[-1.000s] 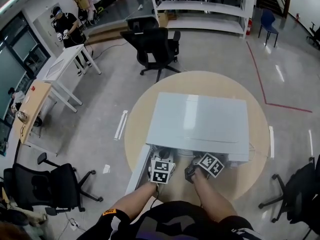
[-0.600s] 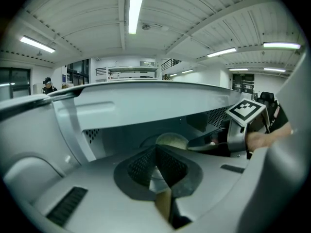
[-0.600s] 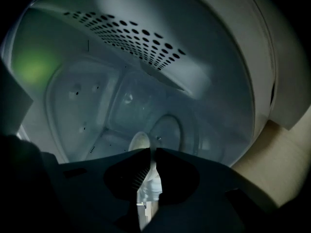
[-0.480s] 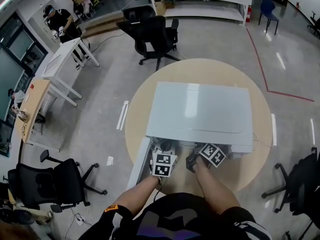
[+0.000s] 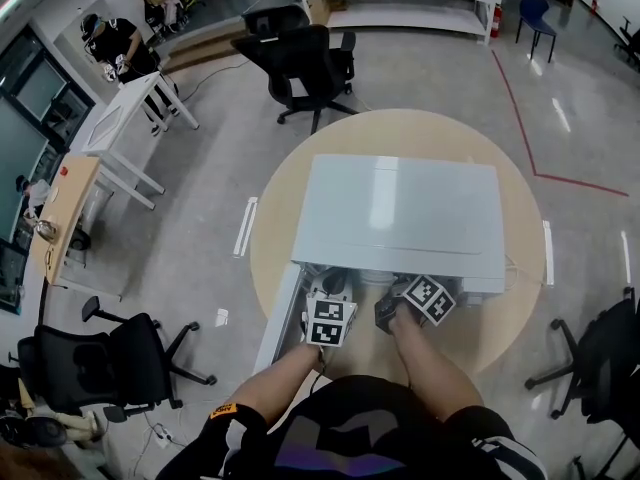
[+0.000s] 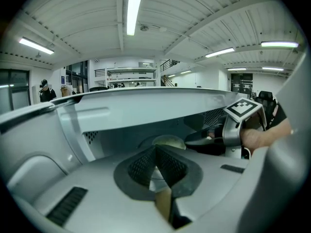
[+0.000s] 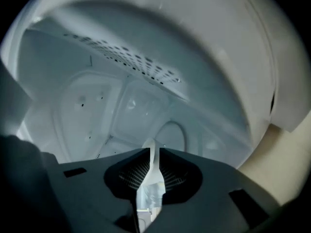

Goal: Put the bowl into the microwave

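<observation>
The white microwave (image 5: 400, 213) stands on a round beige table (image 5: 520, 268), its door (image 5: 278, 318) swung open to the left. Both grippers are at its front opening. In the right gripper view my right gripper (image 7: 151, 152) is inside the cavity, shut on a thin pale rim, the bowl's edge (image 7: 151, 149). The left gripper view shows the pale bowl (image 6: 167, 141) inside the microwave, with the right gripper's fingertips (image 6: 194, 141) against it. My left gripper (image 6: 155, 152) is shut with nothing in it, just outside the opening (image 5: 330, 293).
Black office chairs stand beyond the table (image 5: 310, 68), at the lower left (image 5: 100, 368) and at the right edge (image 5: 600, 368). A white desk (image 5: 125, 118) and a person (image 5: 115, 43) are far left. Shelving (image 5: 400, 8) runs along the back.
Hardly anything differs: the head view shifted slightly, and both grippers stay at the microwave's opening.
</observation>
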Demonstrator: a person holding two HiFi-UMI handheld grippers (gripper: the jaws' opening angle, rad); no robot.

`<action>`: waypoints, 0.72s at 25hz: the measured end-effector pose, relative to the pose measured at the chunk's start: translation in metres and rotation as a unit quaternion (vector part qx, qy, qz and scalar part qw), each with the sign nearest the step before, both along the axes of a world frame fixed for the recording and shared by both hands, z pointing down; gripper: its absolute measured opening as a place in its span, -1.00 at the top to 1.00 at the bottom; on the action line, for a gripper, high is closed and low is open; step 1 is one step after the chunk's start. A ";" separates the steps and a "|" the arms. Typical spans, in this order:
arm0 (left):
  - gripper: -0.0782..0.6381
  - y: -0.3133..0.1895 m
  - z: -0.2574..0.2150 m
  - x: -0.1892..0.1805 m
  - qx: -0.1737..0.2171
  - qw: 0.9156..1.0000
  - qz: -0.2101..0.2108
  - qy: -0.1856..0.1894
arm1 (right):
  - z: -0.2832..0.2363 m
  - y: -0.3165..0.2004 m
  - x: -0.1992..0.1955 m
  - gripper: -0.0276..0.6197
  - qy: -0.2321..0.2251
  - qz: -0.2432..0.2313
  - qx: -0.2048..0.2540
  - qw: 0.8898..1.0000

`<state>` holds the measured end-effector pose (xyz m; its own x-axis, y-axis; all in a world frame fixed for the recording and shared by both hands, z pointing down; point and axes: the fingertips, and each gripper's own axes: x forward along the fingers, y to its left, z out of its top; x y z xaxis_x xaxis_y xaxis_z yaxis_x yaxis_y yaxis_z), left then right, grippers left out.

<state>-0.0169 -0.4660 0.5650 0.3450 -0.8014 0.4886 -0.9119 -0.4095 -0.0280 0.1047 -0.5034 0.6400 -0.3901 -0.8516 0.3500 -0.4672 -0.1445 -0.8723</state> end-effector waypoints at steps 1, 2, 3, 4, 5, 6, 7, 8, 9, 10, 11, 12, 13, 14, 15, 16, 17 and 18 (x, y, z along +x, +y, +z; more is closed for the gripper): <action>0.65 0.001 -0.002 0.001 0.002 1.000 0.001 0.000 | -0.002 0.002 0.001 0.76 0.001 0.002 0.003 1.000; 0.65 0.002 -0.003 0.002 0.003 1.000 0.002 0.001 | -0.005 0.005 0.003 0.76 0.002 0.002 0.006 1.000; 0.65 0.004 -0.003 0.003 0.003 1.000 0.003 0.003 | -0.008 0.008 0.005 0.76 0.003 0.002 0.009 1.000; 0.65 0.006 -0.004 0.004 0.004 1.000 0.003 0.004 | -0.011 0.011 0.007 0.76 0.004 0.003 0.011 1.000; 0.65 0.008 -0.005 0.004 0.005 1.000 0.003 0.005 | -0.013 0.014 0.009 0.76 0.005 0.003 0.013 1.000; 0.65 0.010 -0.007 0.004 0.005 1.000 0.002 0.006 | -0.016 0.017 0.010 0.76 0.007 0.003 0.016 1.000; 0.65 0.012 -0.008 0.005 0.007 1.000 0.002 0.006 | -0.019 0.019 0.012 0.76 0.008 0.001 0.018 1.000; 0.65 0.014 -0.010 0.006 0.009 1.000 0.001 0.008 | -0.022 0.022 0.013 0.76 0.010 -0.001 0.021 1.000; 0.65 0.015 -0.013 0.007 0.012 1.000 0.001 0.010 | -0.024 0.026 0.013 0.76 0.010 -0.005 0.023 1.000; 0.65 0.017 -0.015 0.008 0.014 1.000 0.001 0.012 | -0.025 0.030 0.014 0.76 0.010 -0.009 0.024 1.000; 0.65 0.020 -0.017 0.010 0.016 1.000 0.001 0.015 | -0.026 0.035 0.014 0.76 0.010 -0.014 0.024 1.000; 0.65 0.023 -0.018 0.010 0.017 1.000 0.001 0.017 | -0.027 0.040 0.013 0.76 0.011 -0.018 0.024 0.999; 0.65 0.026 -0.019 0.011 0.017 1.000 0.000 0.020 | -0.029 0.046 0.013 0.76 0.014 -0.025 0.026 0.999; 0.65 0.030 -0.020 0.011 0.017 1.000 -0.002 0.024 | -0.032 0.052 0.012 0.77 0.021 -0.035 0.031 0.999; 0.65 0.034 -0.021 0.011 0.016 0.999 -0.005 0.029 | -0.037 0.059 0.010 0.76 0.031 -0.047 0.039 0.998; 0.65 0.039 -0.022 0.011 0.014 0.999 -0.009 0.035 | -0.044 0.066 0.009 0.77 0.046 -0.062 0.051 0.996; 0.65 0.046 -0.025 0.012 0.013 0.999 -0.013 0.042 | -0.053 0.073 0.008 0.77 0.066 -0.079 0.067 0.992; 0.65 0.053 -0.028 0.014 0.013 0.999 -0.016 0.050 | -0.064 0.081 0.007 0.77 0.088 -0.097 0.089 0.987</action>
